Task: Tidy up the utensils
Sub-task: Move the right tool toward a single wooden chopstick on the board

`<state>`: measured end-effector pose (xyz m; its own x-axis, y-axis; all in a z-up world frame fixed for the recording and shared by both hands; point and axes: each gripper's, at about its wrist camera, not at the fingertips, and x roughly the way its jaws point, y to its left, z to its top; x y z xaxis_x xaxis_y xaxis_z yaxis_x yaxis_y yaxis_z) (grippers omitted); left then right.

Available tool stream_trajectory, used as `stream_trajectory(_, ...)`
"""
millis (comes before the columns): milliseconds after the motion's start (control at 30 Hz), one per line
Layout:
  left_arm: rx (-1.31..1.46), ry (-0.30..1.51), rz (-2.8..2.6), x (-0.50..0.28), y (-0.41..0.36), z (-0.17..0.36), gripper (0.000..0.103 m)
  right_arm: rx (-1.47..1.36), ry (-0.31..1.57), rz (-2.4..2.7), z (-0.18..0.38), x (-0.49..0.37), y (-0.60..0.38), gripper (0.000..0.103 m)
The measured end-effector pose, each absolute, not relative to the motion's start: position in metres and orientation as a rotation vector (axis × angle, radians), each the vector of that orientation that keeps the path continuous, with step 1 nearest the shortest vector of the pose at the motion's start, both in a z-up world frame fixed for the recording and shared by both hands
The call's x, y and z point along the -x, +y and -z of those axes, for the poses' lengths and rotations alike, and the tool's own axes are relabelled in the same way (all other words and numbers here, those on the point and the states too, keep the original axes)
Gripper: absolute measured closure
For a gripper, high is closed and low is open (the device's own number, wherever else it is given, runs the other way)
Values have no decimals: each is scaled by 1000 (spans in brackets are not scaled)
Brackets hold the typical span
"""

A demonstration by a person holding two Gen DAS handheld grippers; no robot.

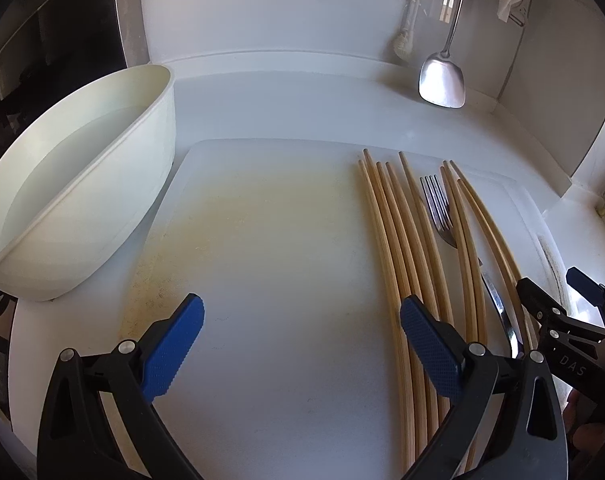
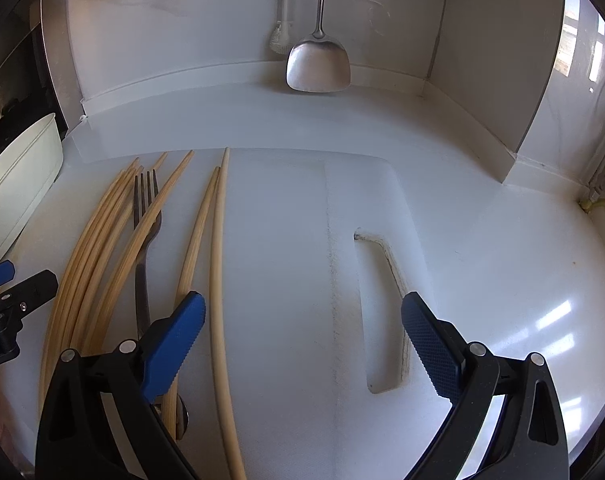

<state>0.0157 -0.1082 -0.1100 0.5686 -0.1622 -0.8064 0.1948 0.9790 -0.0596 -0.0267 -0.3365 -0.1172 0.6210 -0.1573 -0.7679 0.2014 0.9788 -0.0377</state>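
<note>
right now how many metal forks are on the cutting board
1. The silver metal fork lies between the wooden chopsticks on the white cutting board, tines pointing away; the chopsticks may hide others.

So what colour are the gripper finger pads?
Blue, textured pads on black arms, clearest in the right wrist view.

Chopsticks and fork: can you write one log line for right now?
left tongs open, empty | right tongs open, empty | tan wooden chopsticks, silver metal fork lying on white plastic cutting board | nothing picked up yet

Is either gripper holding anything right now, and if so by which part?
Nothing is held. The left gripper and the right gripper are both open above the cutting board.
</note>
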Motion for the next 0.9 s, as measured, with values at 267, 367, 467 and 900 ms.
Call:
stream_trajectory(267,-51,937,201,-16,-113,113,5,-65,877,203,117,27,-338,9)
stream_trajectory(367,-55,926,195,-15,-112,113,5,-68,878,201,117,28,-338,9)
stream_trajectory(467,-57,923,165,-15,-105,114,6,-73,878,200,117,28,-339,9)
stream_trajectory(900,-44,923,194,-14,-108,110,6,-75,879,197,116,27,-339,9)
